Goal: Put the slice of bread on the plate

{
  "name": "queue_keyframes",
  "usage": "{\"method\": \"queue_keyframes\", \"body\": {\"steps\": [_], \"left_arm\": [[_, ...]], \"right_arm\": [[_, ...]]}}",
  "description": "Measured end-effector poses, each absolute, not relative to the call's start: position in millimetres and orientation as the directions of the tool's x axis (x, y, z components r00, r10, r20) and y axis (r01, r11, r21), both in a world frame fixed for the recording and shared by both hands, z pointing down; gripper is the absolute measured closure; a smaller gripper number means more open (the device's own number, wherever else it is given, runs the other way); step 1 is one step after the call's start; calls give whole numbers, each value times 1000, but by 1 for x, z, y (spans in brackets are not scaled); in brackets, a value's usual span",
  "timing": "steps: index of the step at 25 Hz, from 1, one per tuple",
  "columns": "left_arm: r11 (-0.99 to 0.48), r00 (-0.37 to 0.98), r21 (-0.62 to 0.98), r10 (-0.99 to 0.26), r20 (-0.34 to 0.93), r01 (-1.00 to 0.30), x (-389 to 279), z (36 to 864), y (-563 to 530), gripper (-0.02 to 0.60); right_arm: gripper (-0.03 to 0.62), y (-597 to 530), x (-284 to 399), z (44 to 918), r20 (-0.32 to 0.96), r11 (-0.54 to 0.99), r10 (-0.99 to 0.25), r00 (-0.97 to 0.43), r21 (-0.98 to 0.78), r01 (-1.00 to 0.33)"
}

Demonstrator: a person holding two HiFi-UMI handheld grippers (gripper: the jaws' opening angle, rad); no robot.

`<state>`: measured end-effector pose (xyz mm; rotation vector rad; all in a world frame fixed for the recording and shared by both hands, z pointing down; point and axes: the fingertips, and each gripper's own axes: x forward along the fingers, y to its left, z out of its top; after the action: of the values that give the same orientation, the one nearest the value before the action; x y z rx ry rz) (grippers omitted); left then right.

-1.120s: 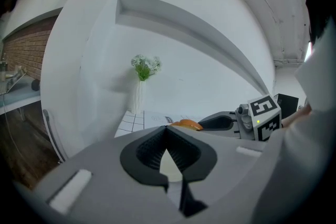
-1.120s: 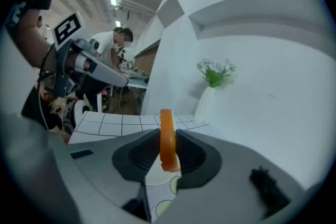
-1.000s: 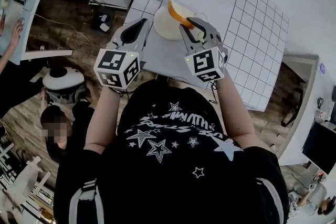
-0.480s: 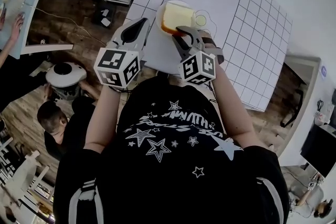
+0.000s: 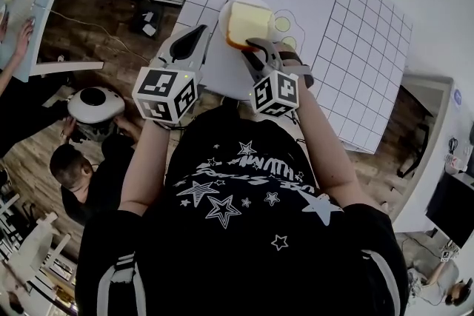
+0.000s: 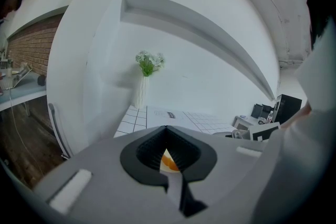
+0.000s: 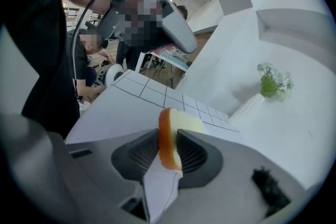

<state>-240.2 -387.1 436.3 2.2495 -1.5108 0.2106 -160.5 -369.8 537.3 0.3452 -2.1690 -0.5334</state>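
The slice of bread [image 5: 248,22], pale with an orange-brown crust, lies flat on the white plate [image 5: 223,14] near the table's left edge. My right gripper [image 5: 258,49] is at the slice's near edge. In the right gripper view the bread [image 7: 169,136] stands between the two jaws of my right gripper [image 7: 169,150]. Both jaws still flank its crust closely while they are opening. My left gripper [image 5: 194,41] hovers shut just left of the plate, holding nothing. In the left gripper view its tips [image 6: 167,129] meet, and a bit of bread [image 6: 169,161] shows through the hollow behind them.
A white gridded mat [image 5: 355,33] with drawn outlines covers the table. A white vase with green flowers [image 6: 142,86] stands at the far end. A person [image 5: 81,174] crouches on the wooden floor to the left, beside a round white device [image 5: 95,106].
My right gripper came down and rolled, so the bread went from tilted on edge above the plate to flat on it. The left gripper stayed put.
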Motion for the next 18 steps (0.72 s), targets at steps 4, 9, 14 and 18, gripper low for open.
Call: {"method": "queue_keyframes", "body": {"steps": [4,9,14,18], "left_arm": [[-320,397,259,-850,346,-911,-239,434,-384,572],[-315,392,257,-849,353,-914,-239,436,-377,572],[-318,396,256,-845,359,-913,-237,437,-371,572],[-323,397,249,-845,358,-913,-234,437,-367,572]], "right_arm": [[482,-366,-157,546,691,859,-439,-574,510,-43],[473,-363,-157,550,693,863,-435,-575,502,-48],[464,-361,-159,549,684,889,-419,-597,444,-116],[464,-363,-153,534,642,885,-446,-623,422,-199]]}}
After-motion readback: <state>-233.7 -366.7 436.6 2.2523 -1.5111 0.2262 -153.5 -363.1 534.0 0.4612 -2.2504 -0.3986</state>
